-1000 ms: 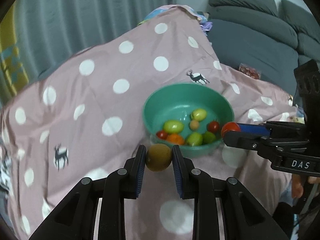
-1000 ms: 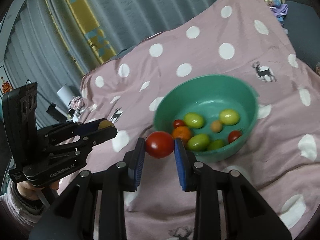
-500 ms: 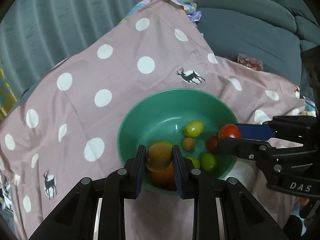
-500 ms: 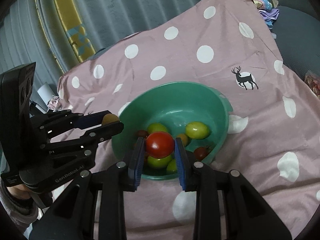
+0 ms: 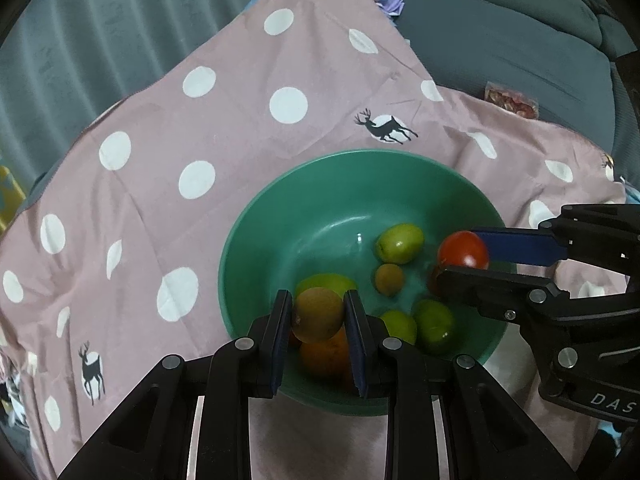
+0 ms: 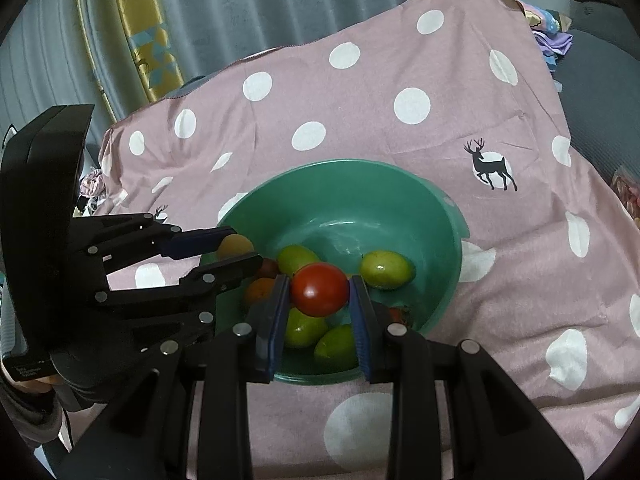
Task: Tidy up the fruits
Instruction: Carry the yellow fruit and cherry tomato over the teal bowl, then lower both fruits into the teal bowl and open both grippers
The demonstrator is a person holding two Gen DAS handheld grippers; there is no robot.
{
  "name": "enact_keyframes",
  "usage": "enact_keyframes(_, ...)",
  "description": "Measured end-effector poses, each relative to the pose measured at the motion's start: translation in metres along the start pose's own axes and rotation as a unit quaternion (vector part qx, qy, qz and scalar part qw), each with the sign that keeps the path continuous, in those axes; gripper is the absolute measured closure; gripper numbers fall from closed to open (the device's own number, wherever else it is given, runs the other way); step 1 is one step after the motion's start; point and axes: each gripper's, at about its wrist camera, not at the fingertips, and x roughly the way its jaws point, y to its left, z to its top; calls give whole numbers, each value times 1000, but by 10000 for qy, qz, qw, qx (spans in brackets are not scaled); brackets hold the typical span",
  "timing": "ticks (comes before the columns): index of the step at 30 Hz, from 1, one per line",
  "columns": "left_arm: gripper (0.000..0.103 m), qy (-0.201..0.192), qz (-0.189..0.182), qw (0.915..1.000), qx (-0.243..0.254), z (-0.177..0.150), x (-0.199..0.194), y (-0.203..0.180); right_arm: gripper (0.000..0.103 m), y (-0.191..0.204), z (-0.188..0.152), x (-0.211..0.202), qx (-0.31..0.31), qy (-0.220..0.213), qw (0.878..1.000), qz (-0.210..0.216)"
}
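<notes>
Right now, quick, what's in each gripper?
Left gripper: closed on the brown kiwi, over the green bowl.
Right gripper: closed on the red tomato, over the same bowl.

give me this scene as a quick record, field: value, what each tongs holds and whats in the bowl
surface: pink polka-dot cloth with deer prints
container: green bowl
left tongs: shut on brown kiwi, held over the bowl's near side
right tongs: shut on red tomato, held over the bowl
in bowl: green fruits, an orange one, a small brown one
status: both fruits gripped, not yet released
</notes>
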Motion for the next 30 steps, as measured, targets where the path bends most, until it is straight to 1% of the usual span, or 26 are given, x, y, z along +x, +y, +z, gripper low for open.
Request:
enact_keyframes(9,76,198,-31,9998,70,1,11,-2,72,2,1,5,-76,111,9999,-68)
enact_keyframes(30,76,284,19,9993,232,4,18,-8,72,0,1,7,-171,139,9996,-176)
